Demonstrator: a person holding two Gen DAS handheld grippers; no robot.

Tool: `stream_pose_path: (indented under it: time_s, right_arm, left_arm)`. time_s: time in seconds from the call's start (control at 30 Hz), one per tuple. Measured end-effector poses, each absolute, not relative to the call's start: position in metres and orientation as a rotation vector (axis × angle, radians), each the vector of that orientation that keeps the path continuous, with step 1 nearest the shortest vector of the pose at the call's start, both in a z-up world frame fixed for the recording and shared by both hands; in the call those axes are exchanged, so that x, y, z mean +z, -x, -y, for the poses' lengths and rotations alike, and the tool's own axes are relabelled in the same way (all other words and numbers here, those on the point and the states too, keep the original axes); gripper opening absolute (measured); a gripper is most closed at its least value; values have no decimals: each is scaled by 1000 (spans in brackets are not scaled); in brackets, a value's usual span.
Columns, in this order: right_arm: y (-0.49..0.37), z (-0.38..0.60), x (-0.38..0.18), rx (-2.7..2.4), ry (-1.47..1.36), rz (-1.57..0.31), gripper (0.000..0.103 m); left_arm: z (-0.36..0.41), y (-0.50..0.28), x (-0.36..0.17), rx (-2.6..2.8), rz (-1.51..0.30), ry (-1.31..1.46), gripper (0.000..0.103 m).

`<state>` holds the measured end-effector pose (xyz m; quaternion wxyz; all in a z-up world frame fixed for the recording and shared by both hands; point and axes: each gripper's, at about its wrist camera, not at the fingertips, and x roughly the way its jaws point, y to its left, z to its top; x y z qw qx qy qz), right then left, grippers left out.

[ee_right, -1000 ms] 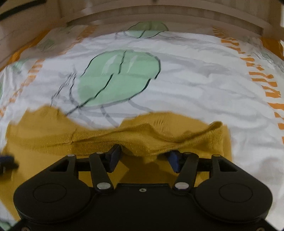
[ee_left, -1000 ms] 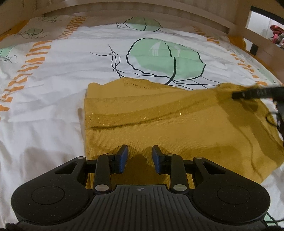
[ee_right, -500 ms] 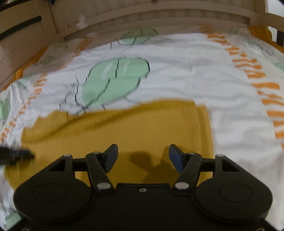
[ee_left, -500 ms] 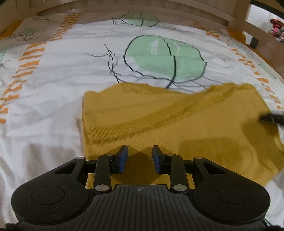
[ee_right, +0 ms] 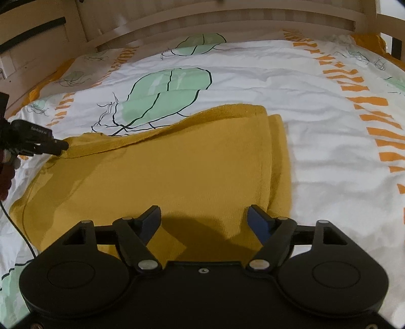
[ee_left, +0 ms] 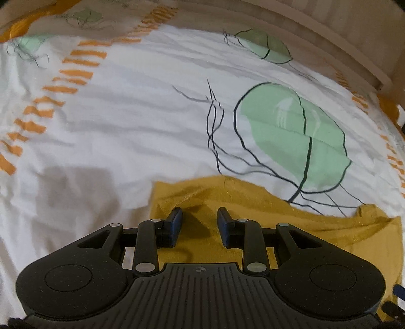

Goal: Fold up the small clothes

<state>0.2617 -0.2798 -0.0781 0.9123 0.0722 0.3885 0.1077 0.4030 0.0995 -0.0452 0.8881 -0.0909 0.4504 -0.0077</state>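
Note:
A mustard-yellow knit garment lies folded flat on the bed; in the left wrist view only its far left corner shows. My left gripper is open and empty, just over that corner. It also shows in the right wrist view at the garment's far left edge. My right gripper is wide open and empty above the garment's near right part. A folded edge runs down the garment's right side.
The bed cover is white with green leaf prints and orange stripes. A wooden headboard runs along the far side. A black cable trails at the left.
My right gripper let go of the garment's edge, opened wide and drew back. The garment now lies flat. My left gripper moved toward the far left corner.

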Motion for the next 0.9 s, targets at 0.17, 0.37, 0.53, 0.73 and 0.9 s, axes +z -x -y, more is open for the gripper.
stream_pose_path:
  time_s: [0.17,0.37,0.53,0.73,0.9]
  right_arm:
    - [-261,284,-81,235,-167,-799,78]
    - [-262,284,-81,247,-196,-809,84]
    - [-262,284,-80,250,-205,-817,84]
    - [-266,289,-78,254,-250,-823,84]
    - [-269,293,-74,254,-280,-823,84]
  left_arm:
    - [-84,-379,-22,-77,-872,117,30]
    - [-47,-344,-28,-197,-898,27,30]
    - [-17,-352,-53,-229,-951,3,30]
    - [-7,-391,-63,-151,-942,44,30]
    - [-14,-417,-61,-69,-930,108,30]
